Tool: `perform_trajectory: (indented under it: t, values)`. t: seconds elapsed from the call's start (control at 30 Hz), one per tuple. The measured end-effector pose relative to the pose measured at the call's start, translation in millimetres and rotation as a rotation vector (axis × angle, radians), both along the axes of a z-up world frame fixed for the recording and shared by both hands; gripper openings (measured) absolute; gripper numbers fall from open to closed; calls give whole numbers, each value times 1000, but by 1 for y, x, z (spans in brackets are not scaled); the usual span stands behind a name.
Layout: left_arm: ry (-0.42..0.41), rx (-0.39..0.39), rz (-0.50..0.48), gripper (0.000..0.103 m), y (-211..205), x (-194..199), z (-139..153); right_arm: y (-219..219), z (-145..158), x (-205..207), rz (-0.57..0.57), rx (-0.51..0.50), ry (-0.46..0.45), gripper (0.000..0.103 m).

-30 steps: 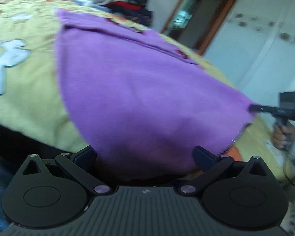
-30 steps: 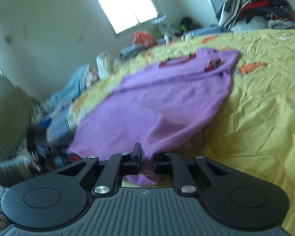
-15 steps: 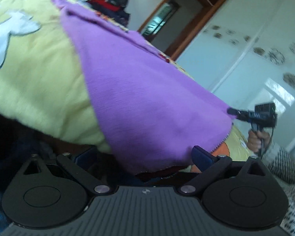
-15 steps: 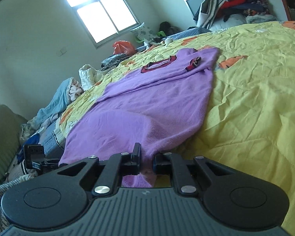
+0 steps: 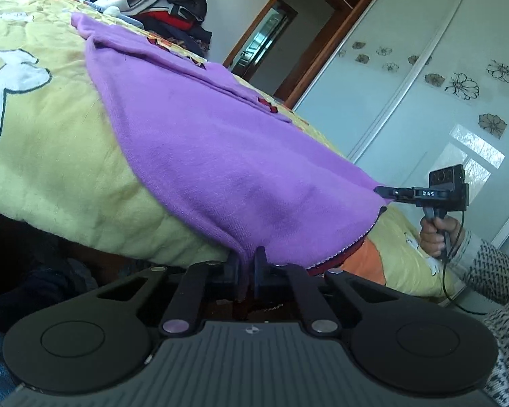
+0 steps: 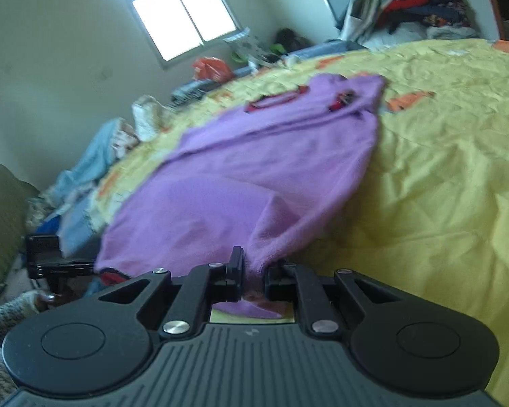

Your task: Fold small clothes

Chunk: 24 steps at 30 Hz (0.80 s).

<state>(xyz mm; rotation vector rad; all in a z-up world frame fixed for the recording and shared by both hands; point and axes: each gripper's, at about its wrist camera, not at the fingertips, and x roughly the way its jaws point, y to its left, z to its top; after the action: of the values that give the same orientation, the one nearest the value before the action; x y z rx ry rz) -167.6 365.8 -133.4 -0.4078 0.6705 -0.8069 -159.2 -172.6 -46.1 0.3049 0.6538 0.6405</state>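
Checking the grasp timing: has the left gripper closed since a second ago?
Yes. The left gripper, whose fingers stood wide apart, has closed inward onto the purple garment hem at the bed edge.

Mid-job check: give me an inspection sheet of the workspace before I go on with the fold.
Surface: yellow bedspread, wrinkled, with orange and white patches.
Job's things: purple garment spread flat, red-trimmed collar at the far end, near hem lifted.
Clutter: clothes pile beyond the bed; more clothes and an orange bag along the window side.
Grippers: left tool shut on the hem; right tool shut on the other hem corner.
Cables: black cable hanging below the right hand.
Surroundings: window, flower-patterned wardrobe doors, wooden doorway.
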Motion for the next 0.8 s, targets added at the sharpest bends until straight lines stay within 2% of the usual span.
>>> perform_trajectory:
  t: [0.13, 0.23, 0.33, 0.4, 0.5, 0.57, 0.63, 0.67, 0.7, 0.73, 0.77, 0.8]
  values:
    - [-14, -130, 31, 6, 12, -3, 25, -1, 18, -6, 22, 103, -45, 10]
    - [-10, -220, 72, 6, 21, 9, 47, -7, 32, 7, 19, 195, -54, 10]
    - [49, -276, 120, 6, 26, 41, 62, -12, 46, 34, -4, 251, -56, 10]
    - [81, -264, 145, 5, 24, 69, 68, -12, 51, 61, -31, 258, -56, 10]
    - [133, -215, 197, 3, 22, 122, 72, -10, 48, 109, -97, 198, -43, 10]
    - [168, -196, 252, 2, 28, 157, 70, -17, 35, 149, -215, 197, 34, 10]
    - [213, -147, 329, 2, 37, 188, 64, -17, 19, 181, -251, 110, 110, 10]
    - [233, -115, 363, 1, 40, 199, 60, -15, 11, 192, -257, 59, 161, 20]
    - [244, -117, 354, 2, 44, 203, 58, -12, 6, 197, -272, -15, 200, 57]
    - [258, -114, 321, 5, 44, 204, 59, -11, 5, 195, -288, -85, 213, 77]
    - [252, -95, 287, 26, 41, 198, 64, -12, 5, 184, -294, -108, 183, 93]
    - [213, -70, 241, 57, 36, 187, 70, -16, 6, 169, -267, -98, 139, 92]
